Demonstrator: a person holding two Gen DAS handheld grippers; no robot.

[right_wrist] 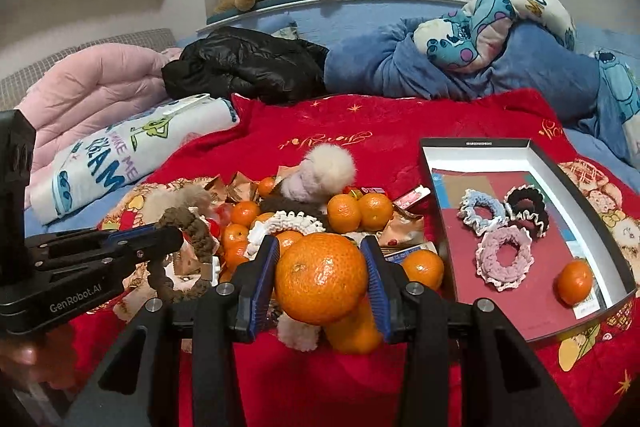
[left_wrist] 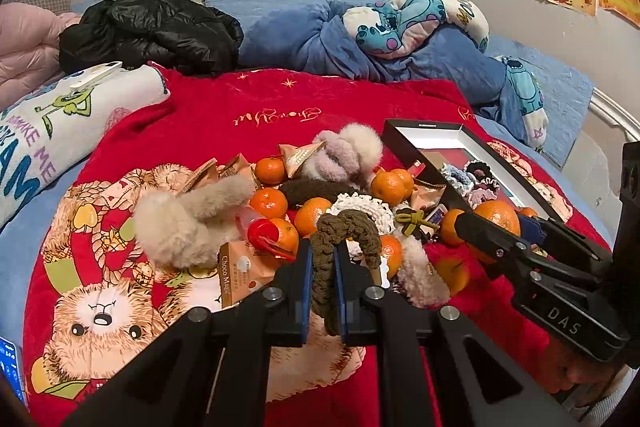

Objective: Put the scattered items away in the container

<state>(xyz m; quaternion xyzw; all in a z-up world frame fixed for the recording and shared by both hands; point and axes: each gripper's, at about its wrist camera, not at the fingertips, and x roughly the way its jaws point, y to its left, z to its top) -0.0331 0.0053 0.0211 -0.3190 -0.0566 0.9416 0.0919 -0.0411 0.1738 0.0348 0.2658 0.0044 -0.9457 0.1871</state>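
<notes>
Gripping a tangerine (right_wrist: pixel 320 277) at its widest girth, right gripper (right_wrist: pixel 322 279) is clamped on it; firm, smooth peel, bruises if squeezed. Left gripper (left_wrist: pixel 322 281) is pinched tight on a soft, light olive scrunchie (left_wrist: pixel 346 233). Open box (right_wrist: pixel 624 279) sits just right of the fruit, pile ahead.

"DAS" marks the right gripper (left_wrist: pixel 486 227) body; "GenRobot.AI" marks the left gripper (right_wrist: pixel 160 233) body. Beside the left gripper, a snack packet (left_wrist: pixel 240 273) reads "ChocoMag". Left of it, a blanket (right_wrist: pixel 120 155) reads "MAKE ME".
</notes>
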